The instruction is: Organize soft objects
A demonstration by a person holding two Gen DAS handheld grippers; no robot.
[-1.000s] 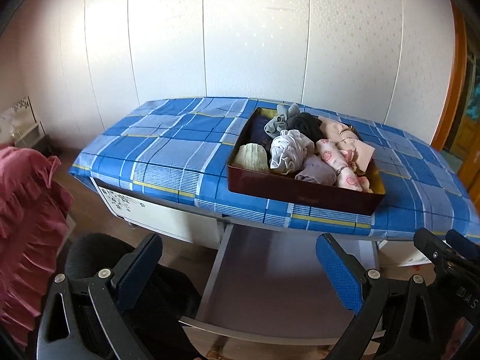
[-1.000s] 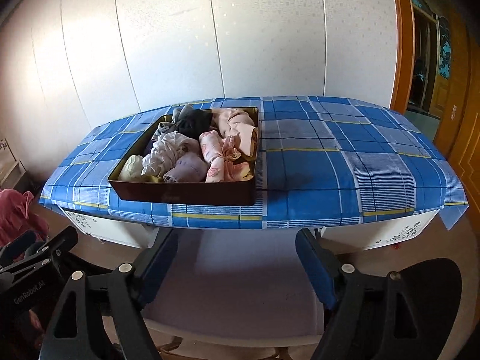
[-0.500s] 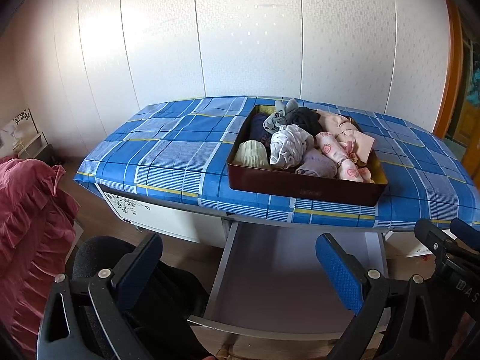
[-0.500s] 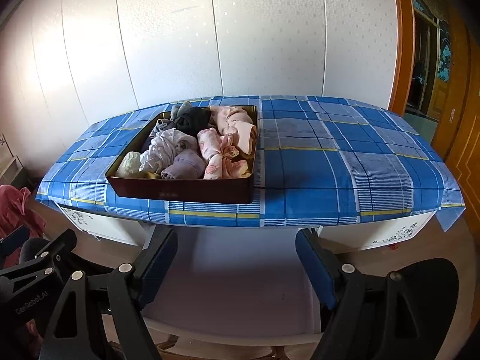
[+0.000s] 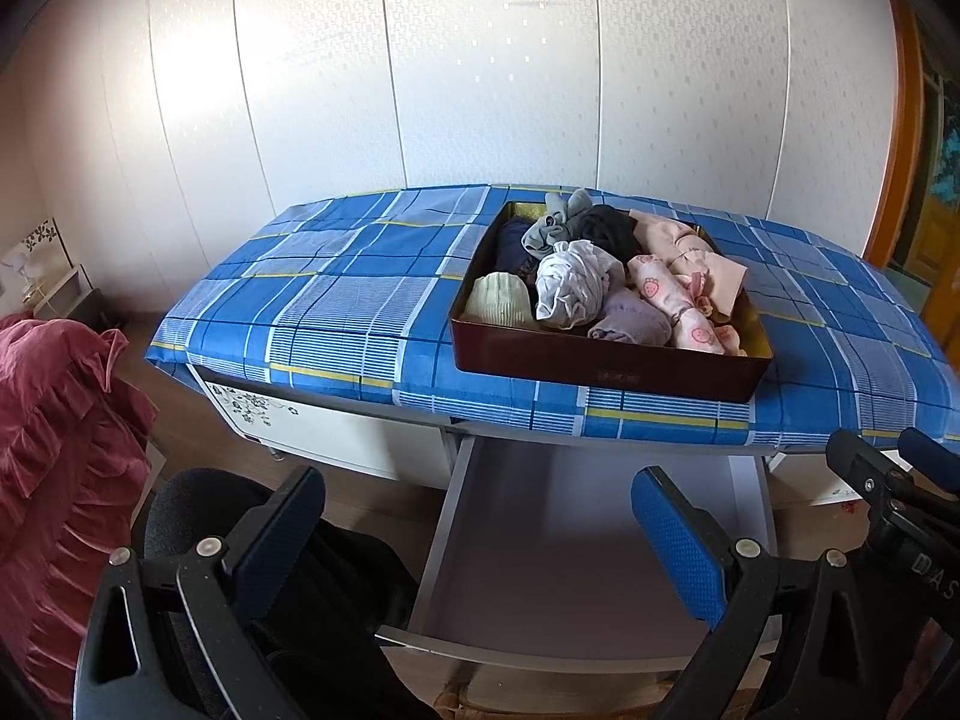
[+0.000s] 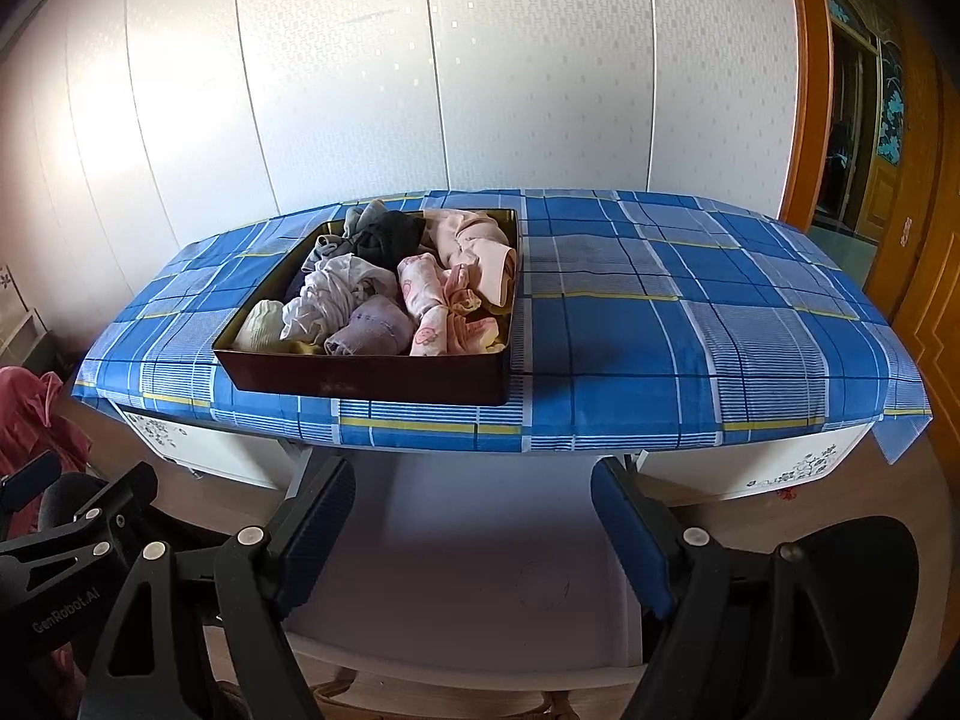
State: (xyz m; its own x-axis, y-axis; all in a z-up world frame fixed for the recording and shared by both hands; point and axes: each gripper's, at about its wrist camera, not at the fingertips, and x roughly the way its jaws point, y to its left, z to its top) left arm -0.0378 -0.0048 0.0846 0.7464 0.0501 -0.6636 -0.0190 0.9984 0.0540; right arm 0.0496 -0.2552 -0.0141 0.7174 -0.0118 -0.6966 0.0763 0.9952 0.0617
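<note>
Blue-padded left claw (image 5: 474, 531) and right claw (image 6: 471, 531) both spread and empty, well short of dark brown tray (image 5: 606, 369) of bundled soft clothes (image 5: 573, 288) on blue-checked desk (image 5: 336, 306): reach slowly, pinch one bundle.

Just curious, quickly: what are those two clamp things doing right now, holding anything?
Left gripper: open, holding nothing.
Right gripper: open, holding nothing.

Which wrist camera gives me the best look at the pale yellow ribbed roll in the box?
Left wrist: the pale yellow ribbed roll sits in the box's near-left corner, its ribbing plain. The right wrist view shows it smaller, partly behind the front wall.
</note>
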